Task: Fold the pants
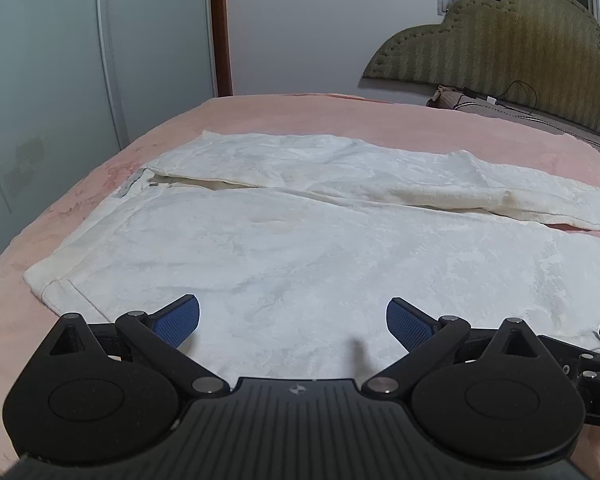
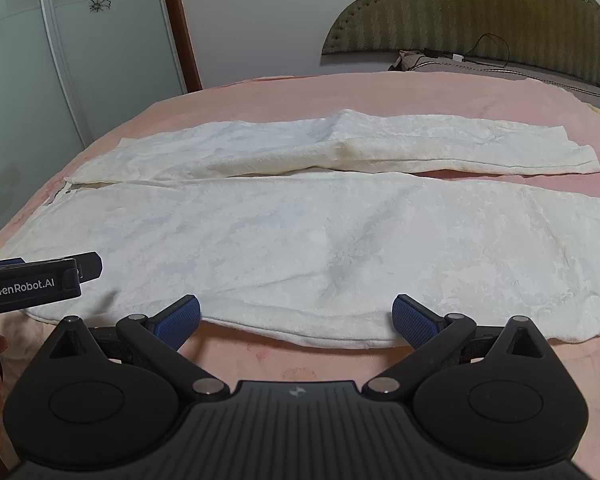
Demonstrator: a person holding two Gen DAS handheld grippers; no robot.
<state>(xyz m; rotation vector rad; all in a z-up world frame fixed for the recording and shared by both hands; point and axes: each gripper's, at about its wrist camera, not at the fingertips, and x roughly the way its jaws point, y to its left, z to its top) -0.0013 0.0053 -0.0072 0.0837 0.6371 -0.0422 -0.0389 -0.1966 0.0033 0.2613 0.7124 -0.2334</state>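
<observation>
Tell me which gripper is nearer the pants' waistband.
Left. The left gripper hangs over the pants close to the waistband; the right gripper sits further along the near leg, at its edge.

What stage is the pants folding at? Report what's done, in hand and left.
Done: the white pants lie spread flat on the pink bedcover, legs side by side, waist to the left. In hand: nothing gripped; the left claw hangs open over the near leg, the right claw open at the near edge. Left: every fold, since no leg lies over the other.
</observation>
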